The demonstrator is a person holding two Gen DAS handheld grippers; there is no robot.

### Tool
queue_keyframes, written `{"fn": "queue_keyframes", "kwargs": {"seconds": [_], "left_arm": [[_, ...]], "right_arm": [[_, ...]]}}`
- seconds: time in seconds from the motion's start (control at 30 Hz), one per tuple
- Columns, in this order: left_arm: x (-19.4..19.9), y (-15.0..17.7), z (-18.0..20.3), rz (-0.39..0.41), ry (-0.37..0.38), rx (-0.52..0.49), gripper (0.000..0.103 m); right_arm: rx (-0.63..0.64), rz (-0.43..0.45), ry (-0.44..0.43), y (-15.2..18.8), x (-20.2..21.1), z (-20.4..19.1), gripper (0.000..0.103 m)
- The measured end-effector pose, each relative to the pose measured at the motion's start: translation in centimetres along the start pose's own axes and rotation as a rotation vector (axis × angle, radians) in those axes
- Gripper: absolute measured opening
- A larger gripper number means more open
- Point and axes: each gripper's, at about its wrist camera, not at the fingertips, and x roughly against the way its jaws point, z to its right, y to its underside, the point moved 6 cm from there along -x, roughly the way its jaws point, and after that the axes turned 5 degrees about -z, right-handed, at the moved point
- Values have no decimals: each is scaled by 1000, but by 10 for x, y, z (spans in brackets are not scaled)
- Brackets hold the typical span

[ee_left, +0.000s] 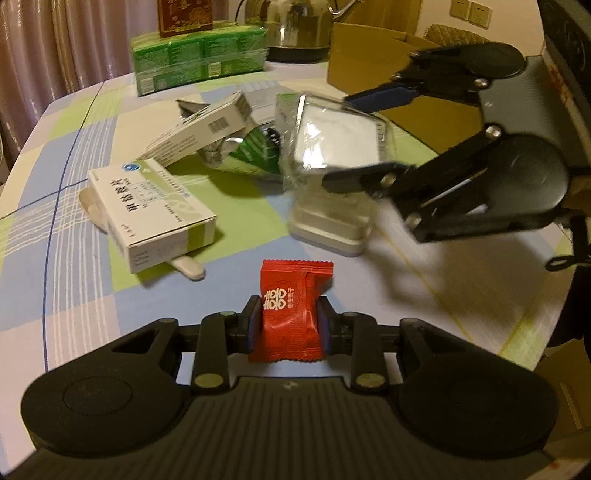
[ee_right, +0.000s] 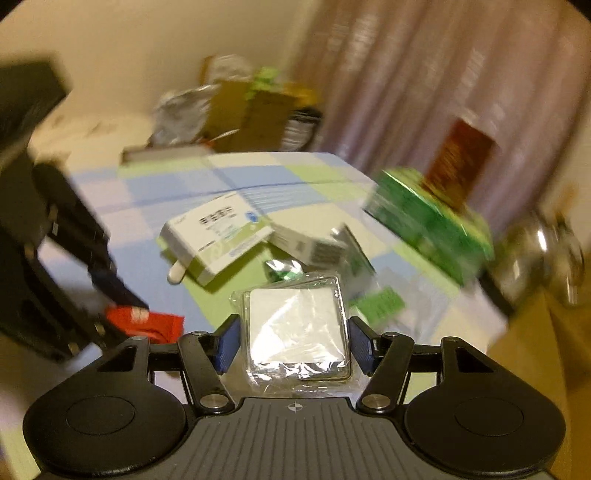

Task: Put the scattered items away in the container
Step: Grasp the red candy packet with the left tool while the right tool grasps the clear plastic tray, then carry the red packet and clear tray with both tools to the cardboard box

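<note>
My left gripper [ee_left: 287, 317] is shut on a red candy packet [ee_left: 290, 310], held just above the table. My right gripper [ee_right: 293, 332] is shut on a square white item in clear plastic wrap [ee_right: 297, 328]; in the left wrist view that wrapped item [ee_left: 334, 134] hangs in the air between the right gripper's fingers [ee_left: 384, 94]. The red packet also shows in the right wrist view [ee_right: 147, 323] beside the left gripper. A brown cardboard box [ee_left: 384, 55] stands open at the back right. A white medicine box [ee_left: 151, 206] and a second one [ee_left: 199, 133] lie on the checked tablecloth.
A white block [ee_left: 328, 225] sits under the wrapped item. A green foil packet [ee_left: 255, 151] lies among the boxes. A green multipack [ee_left: 199, 55] with a dark red box on it and a steel kettle [ee_left: 295, 26] stand at the back. The table edge runs at the right.
</note>
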Motion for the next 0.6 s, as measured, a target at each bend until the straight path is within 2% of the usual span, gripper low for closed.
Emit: {"fn": "queue_keyframes", "kwargs": {"seconds": [0.13,0.27,0.4,0.6], "left_arm": [[2,-1,13,6,7,-20,26],[0,-2,28,-1,15,-45,26],[-4,-2,42,-8,29,-69,26],[-12,1,52,-23,30,-83,26]], "right_arm": [[-244,-37,11,22,20,19,58],[-396,-97,31,50,27,29,58],[-418,-149,38,75,35,24,59],[-371,-172,65,86,34,20,59]]}}
